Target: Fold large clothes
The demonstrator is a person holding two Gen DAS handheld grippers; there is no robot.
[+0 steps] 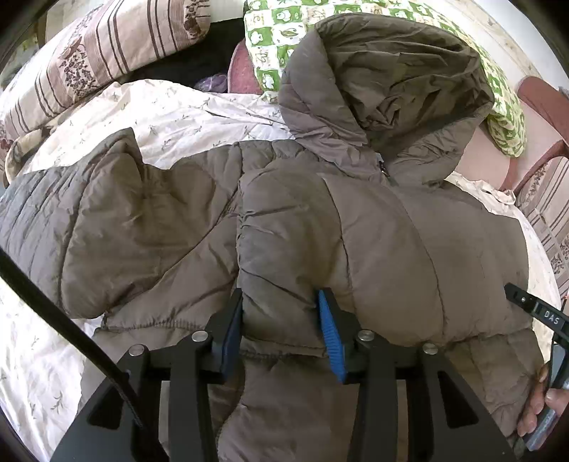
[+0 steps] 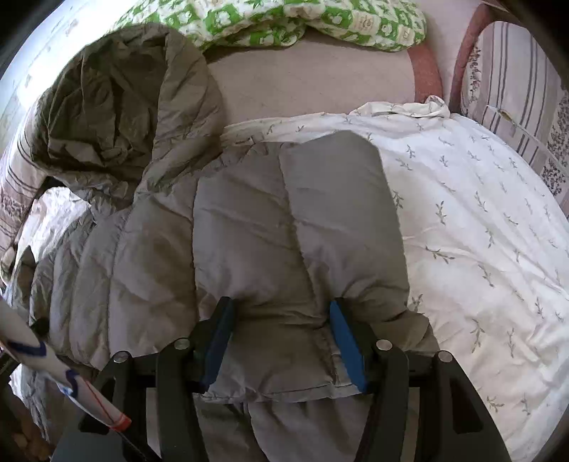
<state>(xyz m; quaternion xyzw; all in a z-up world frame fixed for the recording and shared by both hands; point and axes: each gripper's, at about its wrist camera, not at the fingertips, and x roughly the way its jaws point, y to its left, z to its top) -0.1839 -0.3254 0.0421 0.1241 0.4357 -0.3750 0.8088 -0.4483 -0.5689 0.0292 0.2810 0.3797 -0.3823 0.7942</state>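
Note:
A large brown quilted hooded jacket [image 1: 373,220] lies on the bed, hood [image 1: 391,78] at the far end. Its left sleeve [image 1: 117,227] is folded across the left side. My left gripper [image 1: 281,302] is shut on a thick fold of the jacket near its hem. In the right wrist view the jacket [image 2: 149,248] fills the left and middle, with the hood [image 2: 117,103] at the upper left. My right gripper [image 2: 282,312] is shut on the folded right sleeve [image 2: 298,227], which lies over the jacket's body.
The jacket lies on a white duvet with a leaf print [image 2: 480,231], also in the left wrist view [image 1: 185,117]. A green checked pillow [image 2: 291,21], a striped pillow [image 1: 117,46] and a red-brown bed frame [image 2: 426,74] lie beyond. The other gripper and a hand [image 1: 540,398] show at the right edge.

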